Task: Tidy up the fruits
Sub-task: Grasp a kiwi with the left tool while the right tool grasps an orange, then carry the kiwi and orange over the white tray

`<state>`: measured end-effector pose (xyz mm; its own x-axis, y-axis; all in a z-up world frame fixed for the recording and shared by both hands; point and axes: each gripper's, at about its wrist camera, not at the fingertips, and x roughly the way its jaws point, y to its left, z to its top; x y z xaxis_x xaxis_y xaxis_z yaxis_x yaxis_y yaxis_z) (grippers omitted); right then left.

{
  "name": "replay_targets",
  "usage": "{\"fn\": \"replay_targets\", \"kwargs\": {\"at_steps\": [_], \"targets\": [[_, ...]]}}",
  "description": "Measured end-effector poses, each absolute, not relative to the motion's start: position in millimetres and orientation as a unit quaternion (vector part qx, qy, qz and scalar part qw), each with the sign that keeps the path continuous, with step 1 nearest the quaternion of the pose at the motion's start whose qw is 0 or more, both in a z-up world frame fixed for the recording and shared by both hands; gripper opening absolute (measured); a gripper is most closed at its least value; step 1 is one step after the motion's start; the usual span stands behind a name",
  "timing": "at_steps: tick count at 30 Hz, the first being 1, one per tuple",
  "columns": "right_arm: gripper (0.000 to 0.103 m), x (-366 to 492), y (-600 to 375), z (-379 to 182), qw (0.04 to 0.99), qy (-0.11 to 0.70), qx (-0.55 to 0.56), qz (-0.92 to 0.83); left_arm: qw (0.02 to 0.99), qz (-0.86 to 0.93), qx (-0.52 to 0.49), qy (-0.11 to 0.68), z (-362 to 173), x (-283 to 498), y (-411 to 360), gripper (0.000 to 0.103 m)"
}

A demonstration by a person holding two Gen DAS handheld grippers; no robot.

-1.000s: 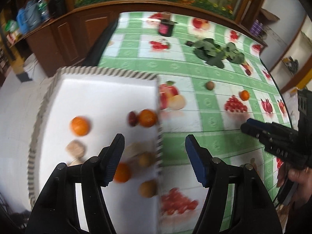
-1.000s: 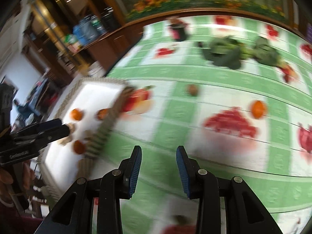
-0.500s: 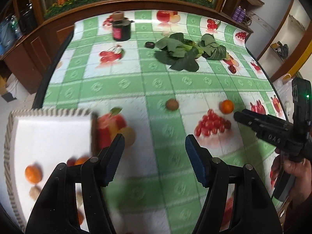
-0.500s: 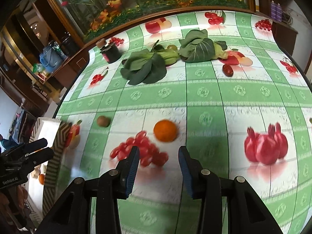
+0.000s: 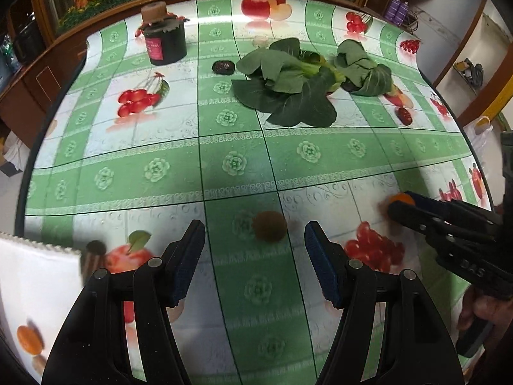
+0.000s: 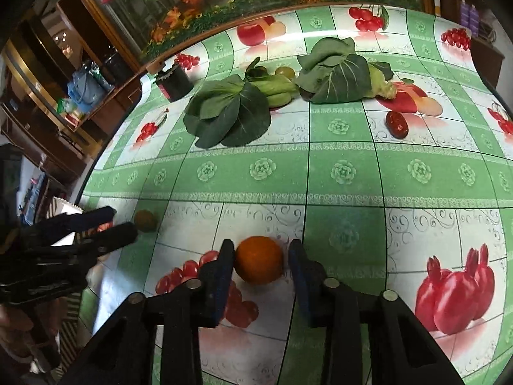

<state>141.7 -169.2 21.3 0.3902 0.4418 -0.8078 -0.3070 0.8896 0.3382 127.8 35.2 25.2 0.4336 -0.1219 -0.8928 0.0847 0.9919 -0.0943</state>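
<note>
Across the round table point(image 5: 224, 166) lies a glossy cloth checked in green and white, printed with cherries, apples and pomegranates. At its far side stands a dark jar point(image 5: 165, 43) with a red label and a tan lid. Beside it lie leafy greens point(image 5: 288, 86) in two bunches, a dark wrinkled fruit point(image 5: 223, 67) just left of them, and a red date point(image 6: 396, 123) to their right. Behind the table runs a wooden cabinet point(image 5: 41, 73) topped by a flowered picture panel. At the near left edge sits a white tray point(image 5: 38, 282) with a ribbed rim, holding an orange fruit point(image 5: 29, 339).

The left gripper point(image 5: 255, 255) stands about half open and holds nothing; a small brown fruit point(image 5: 269, 226) rests on the cloth just ahead of its fingertips, touching neither.

The right gripper point(image 6: 259, 258) has just been closing, with the orange point(image 6: 258, 260) between its jaws. The left pad appears to touch the fruit; a narrow gap remains at the right pad, so the grip is not yet made. The orange rests on the cloth over a printed cherry cluster.

A hand point(image 5: 481, 314) grasps the right gripper's handle at the table's near right edge.
</note>
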Motion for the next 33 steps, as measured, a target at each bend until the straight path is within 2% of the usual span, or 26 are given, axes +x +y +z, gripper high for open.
{"fn": "replay_targets", "kwargs": {"at_steps": [1,2,3,4,6,19,33], "targets": [[0.030,141.8,-168.0,21.4,0.832,0.503,0.064,0.226,0.845,-0.064,-0.021,0.530,21.8,129.0,35.8,0.056],[0.030,141.9,-166.8,21.5,0.832,0.502,0.061,0.227,0.843,-0.067,-0.023,0.534,17.7,130.0,36.0,0.043],[0.030,142.5,-166.1,21.6,0.833,0.501,0.060,0.228,0.848,-0.065,-0.017,0.526,16.8,129.2,35.8,0.041],[0.030,143.4,-166.5,21.5,0.833,0.501,0.062,0.228,0.848,-0.066,-0.011,0.525,15.9,129.3,35.2,0.032],[0.029,144.5,-167.9,22.1,0.831,0.502,0.070,0.228,0.849,-0.066,-0.009,0.524,16.6,129.4,36.1,0.024],[0.029,106.3,-135.1,55.6,0.815,0.489,0.097,0.295,0.855,-0.031,-0.041,0.516,59.3,71.4,80.9,0.023],[0.029,37.8,-20.6,78.2,0.772,0.486,0.041,0.406,0.850,0.091,-0.093,0.511,83.4,-54.1,209.6,0.023]]}}
